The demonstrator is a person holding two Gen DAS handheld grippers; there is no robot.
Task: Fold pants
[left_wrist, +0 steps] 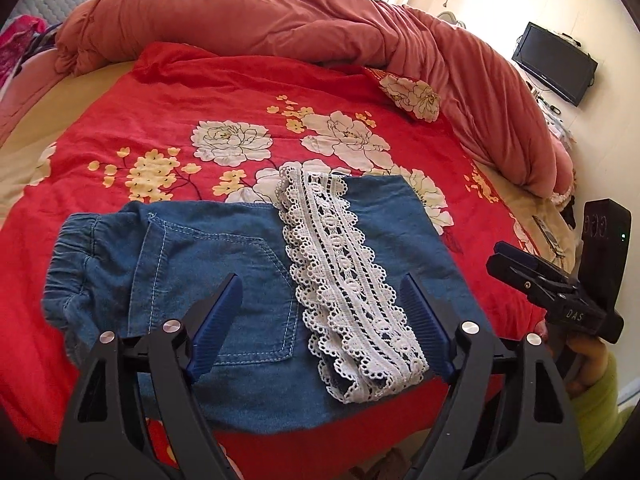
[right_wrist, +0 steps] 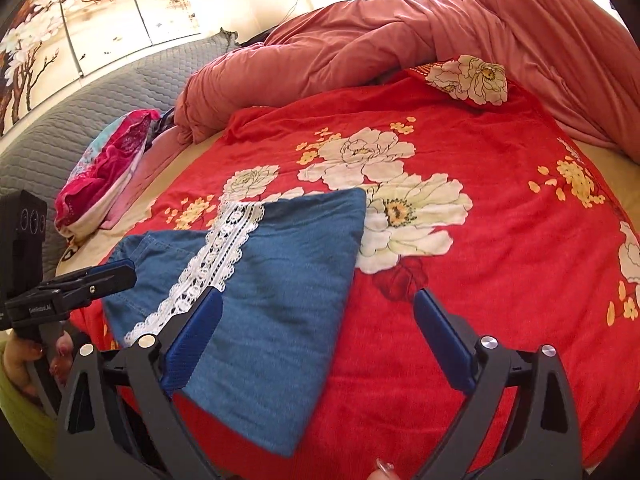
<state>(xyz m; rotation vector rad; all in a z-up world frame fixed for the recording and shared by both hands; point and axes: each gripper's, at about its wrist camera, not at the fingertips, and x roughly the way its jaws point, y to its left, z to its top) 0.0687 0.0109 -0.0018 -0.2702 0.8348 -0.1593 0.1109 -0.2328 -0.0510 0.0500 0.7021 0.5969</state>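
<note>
Two grippers hover over a red floral bedsheet (left_wrist: 168, 92), both with jaws spread and nothing between them. On the left, the left gripper (left_wrist: 320, 280) shows ribbed blue pads (left_wrist: 218, 312) on black arms with round silver rivets; seen from the right wrist camera, its body carries small white lettering too blurred to read. Below it lie the folded denim pants (left_wrist: 192, 264), flat on the sheet near the bed's front edge: a gathered elastic waistband at the left, a stitched patch pocket (left_wrist: 240, 296), then a strip of white scalloped lace trim (left_wrist: 344, 272) running down the fold. To the right, the right gripper (right_wrist: 316, 300) straddles the pants' plain denim edge without touching it; in the left wrist view its black body reads "DAS". Behind lies a rumpled salmon-pink quilt (left_wrist: 280, 12), and a dark flat screen (left_wrist: 556, 62) hangs on the wall at far right.
</note>
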